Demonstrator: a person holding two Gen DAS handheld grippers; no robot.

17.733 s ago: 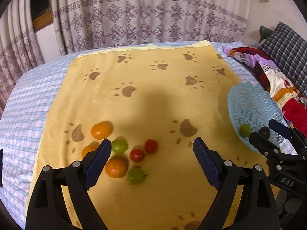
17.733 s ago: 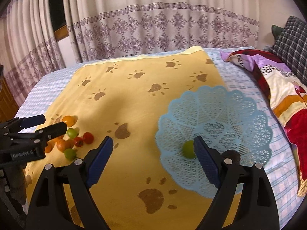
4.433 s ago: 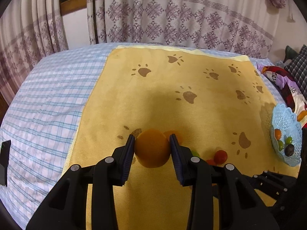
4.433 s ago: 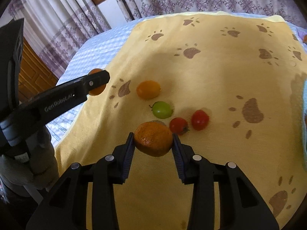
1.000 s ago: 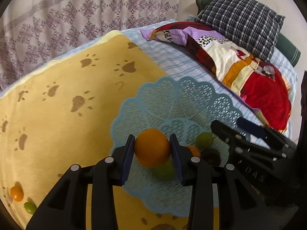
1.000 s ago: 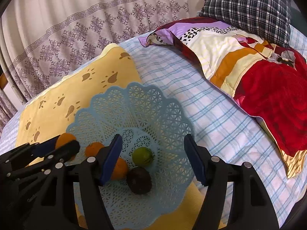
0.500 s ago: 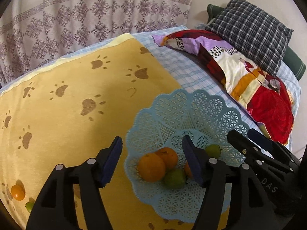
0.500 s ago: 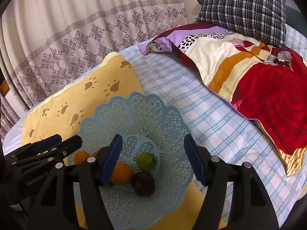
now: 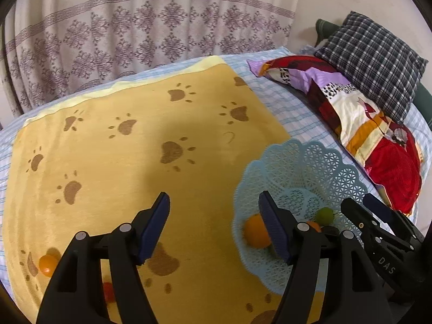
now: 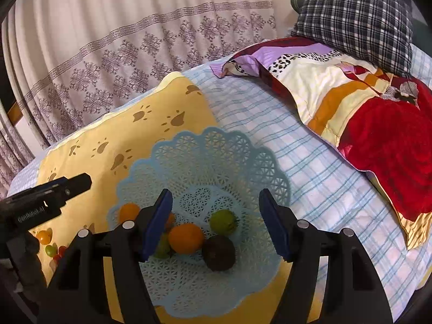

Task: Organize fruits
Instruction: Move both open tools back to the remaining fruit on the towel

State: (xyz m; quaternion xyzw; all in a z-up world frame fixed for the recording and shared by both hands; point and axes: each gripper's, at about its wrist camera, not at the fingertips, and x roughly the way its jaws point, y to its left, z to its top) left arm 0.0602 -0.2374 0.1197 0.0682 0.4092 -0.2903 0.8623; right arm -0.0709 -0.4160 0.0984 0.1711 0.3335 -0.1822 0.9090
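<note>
A light-blue lattice basket lies on the yellow paw-print blanket. It holds two oranges, a green fruit, a dark round fruit and another green one. My right gripper hovers open over the basket with nothing between its pads. My left gripper is to the left of the basket; its jaws are opening and hold nothing. The orange lies in the basket behind its right finger. A small orange and a red tomato stay on the blanket.
A patchwork quilt and a plaid pillow lie right of the basket on the checked sheet. Patterned curtains close the far side. More small loose fruits sit at the blanket's left.
The left gripper let go of the orange, which now lies in the basket. Its jaws spread wide and it drew back to the left. The right gripper stayed open over the basket.
</note>
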